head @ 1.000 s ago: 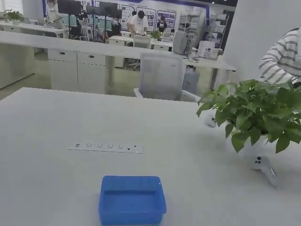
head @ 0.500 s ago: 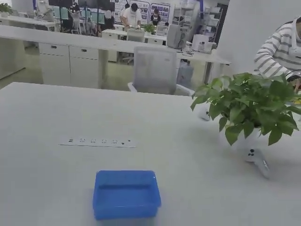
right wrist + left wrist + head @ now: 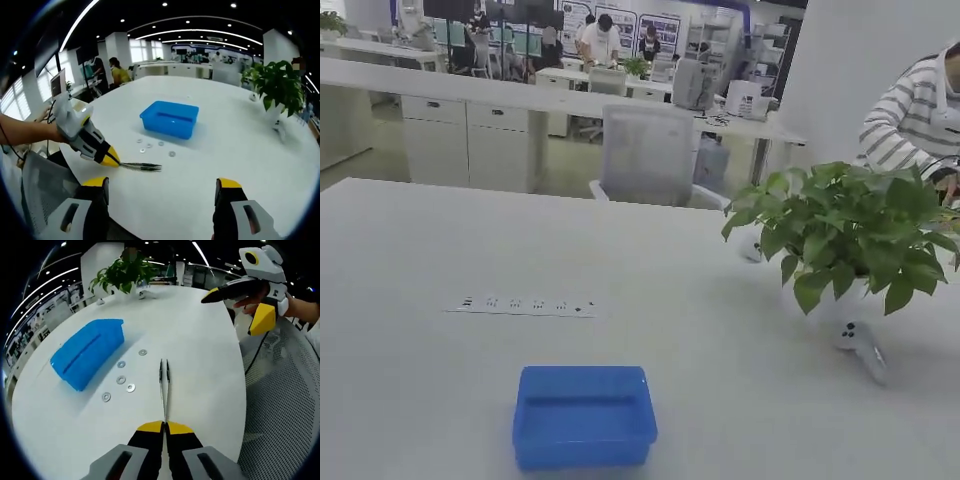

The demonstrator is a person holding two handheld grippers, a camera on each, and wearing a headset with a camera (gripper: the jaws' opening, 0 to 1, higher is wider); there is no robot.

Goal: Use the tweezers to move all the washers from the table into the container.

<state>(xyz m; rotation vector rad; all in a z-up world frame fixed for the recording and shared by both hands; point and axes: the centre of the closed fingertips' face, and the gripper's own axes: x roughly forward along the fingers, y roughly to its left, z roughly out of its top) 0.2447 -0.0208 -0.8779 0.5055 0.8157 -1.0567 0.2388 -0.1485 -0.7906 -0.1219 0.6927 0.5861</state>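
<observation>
My left gripper (image 3: 164, 426) is shut on thin metal tweezers (image 3: 164, 390), whose tips hover just above the white table. Several small washers (image 3: 121, 380) lie loose on the table left of those tips, between the tweezers and the blue container (image 3: 87, 351). The right gripper (image 3: 161, 184) is open with nothing between its jaws, held back over the table's near edge. In its view the washers (image 3: 161, 144) sit in front of the blue container (image 3: 170, 118), with the tweezers (image 3: 141, 166) to their left. The head view has the container (image 3: 584, 428) low in the picture.
A potted plant (image 3: 850, 235) in a white pot stands at the right of the table, a white controller (image 3: 860, 348) beside it. A flush socket strip (image 3: 525, 305) lies beyond the container. A person in a striped top sits at the far right.
The head camera has shifted a little, so the container and plant sit slightly lower and further left. Nothing on the table has moved.
</observation>
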